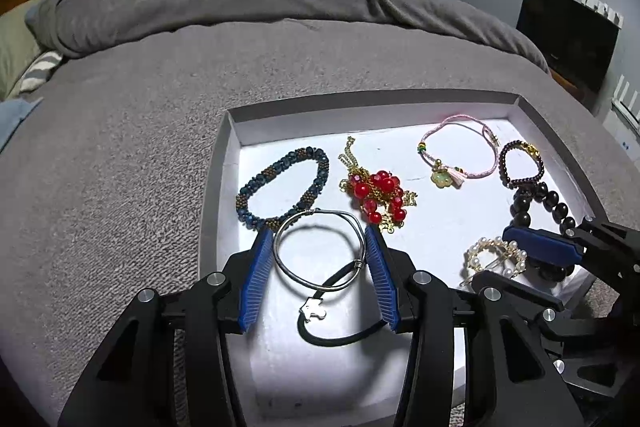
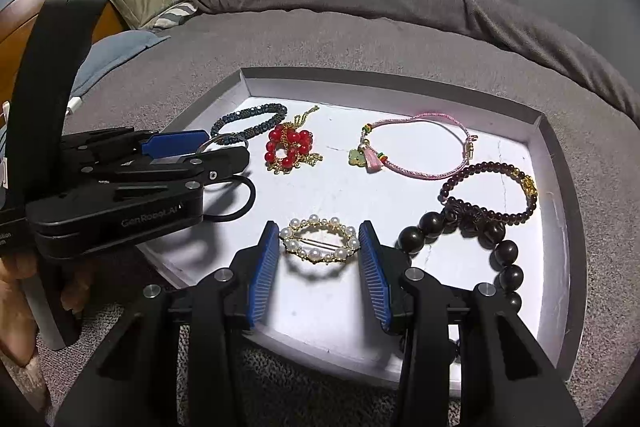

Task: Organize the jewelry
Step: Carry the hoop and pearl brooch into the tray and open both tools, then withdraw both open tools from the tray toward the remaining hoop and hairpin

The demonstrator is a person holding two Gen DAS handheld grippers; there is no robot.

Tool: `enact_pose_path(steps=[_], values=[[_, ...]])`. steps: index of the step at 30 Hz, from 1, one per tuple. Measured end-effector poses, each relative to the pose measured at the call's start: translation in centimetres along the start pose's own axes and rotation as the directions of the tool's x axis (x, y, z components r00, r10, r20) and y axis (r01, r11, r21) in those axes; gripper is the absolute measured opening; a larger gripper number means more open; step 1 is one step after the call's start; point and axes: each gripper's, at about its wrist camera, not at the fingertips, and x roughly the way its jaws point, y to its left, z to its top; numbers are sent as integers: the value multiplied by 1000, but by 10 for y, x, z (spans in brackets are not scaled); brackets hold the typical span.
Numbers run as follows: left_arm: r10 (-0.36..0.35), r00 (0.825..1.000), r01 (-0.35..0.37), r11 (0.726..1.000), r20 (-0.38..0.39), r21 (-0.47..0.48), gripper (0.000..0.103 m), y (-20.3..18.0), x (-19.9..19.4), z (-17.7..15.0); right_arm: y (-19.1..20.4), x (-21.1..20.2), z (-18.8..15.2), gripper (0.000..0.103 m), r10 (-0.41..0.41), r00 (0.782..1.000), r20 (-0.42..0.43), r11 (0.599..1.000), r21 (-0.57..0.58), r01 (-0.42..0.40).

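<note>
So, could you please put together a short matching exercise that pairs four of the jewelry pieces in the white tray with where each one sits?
Things:
1. thin silver wire bangle
2. oval pearl hair clip
3. pink cord bracelet with a green flower charm
4. red bead cluster on gold chain

Places:
A. between the open fingers of the right gripper
B. toward the far wall of the white tray, on its right half
C. between the open fingers of the left gripper
D. just right of the dark blue beaded bracelet

Pairs: 1-C, 2-A, 3-B, 4-D
</note>
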Motion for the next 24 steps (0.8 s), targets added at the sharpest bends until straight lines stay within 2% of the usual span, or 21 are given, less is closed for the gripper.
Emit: enact_pose_path(steps=[6, 9, 15, 18, 21, 24], values=[[-28, 1000, 28, 1000, 14, -11, 49, 4, -5, -2, -2, -2, 0, 45, -1, 1000, 2, 1000, 9, 1], [-56, 998, 57, 998, 21, -19, 54, 4, -8, -2, -6, -3, 0, 49, 9, 1000, 7, 1000, 24, -9], [-32, 997, 35, 999, 69, -39, 59, 6, -19, 1, -6, -9, 0, 51, 0, 1000, 30, 1000, 25, -1], [-15, 994, 23, 997, 106, -73, 68, 12, -30, 1, -5, -17, -1, 70, -1, 998, 65, 1000, 15, 0], [6, 990, 11, 993, 141, -117, 72, 19, -42, 2, -2, -29, -2, 71, -22, 994, 102, 1000, 1, 22], [20, 987, 2, 990, 158, -143, 75, 22, -52, 0, -2, -47, -4, 83, -50, 987, 155, 999, 10, 49]])
